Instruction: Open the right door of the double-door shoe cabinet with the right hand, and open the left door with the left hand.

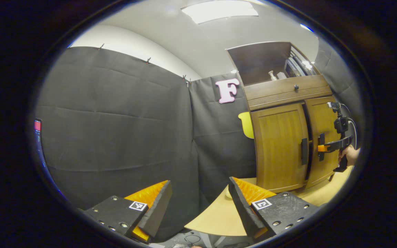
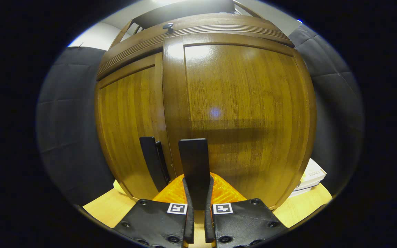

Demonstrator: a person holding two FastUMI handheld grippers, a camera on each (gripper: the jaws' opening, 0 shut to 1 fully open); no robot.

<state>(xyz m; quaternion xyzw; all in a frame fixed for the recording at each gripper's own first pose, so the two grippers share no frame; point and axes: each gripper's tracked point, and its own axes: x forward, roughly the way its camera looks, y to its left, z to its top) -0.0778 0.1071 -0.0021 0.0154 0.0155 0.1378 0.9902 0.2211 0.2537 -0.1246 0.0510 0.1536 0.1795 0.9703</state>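
Observation:
The wooden shoe cabinet stands on the table at the right of the left gripper view. Its left door (image 1: 279, 144) is closed, with a dark upright handle (image 1: 304, 151). A hand holds my right gripper (image 1: 322, 148) against the right door (image 1: 324, 120). In the right gripper view, my right gripper (image 2: 198, 181) is shut on the right door's dark handle (image 2: 193, 155). The right door (image 2: 246, 113) stands slightly forward of the left door (image 2: 126, 131), with a dark gap between them. The left handle (image 2: 150, 158) is free. My left gripper (image 1: 199, 182) is open, well short of the cabinet.
A drawer with a small knob (image 1: 296, 87) runs above the doors, under an open shelf holding small items. The light wooden table (image 1: 219, 213) carries the cabinet. A stack of books (image 2: 310, 177) lies at the cabinet's right side. A yellow object (image 1: 246, 124) sits behind the cabinet.

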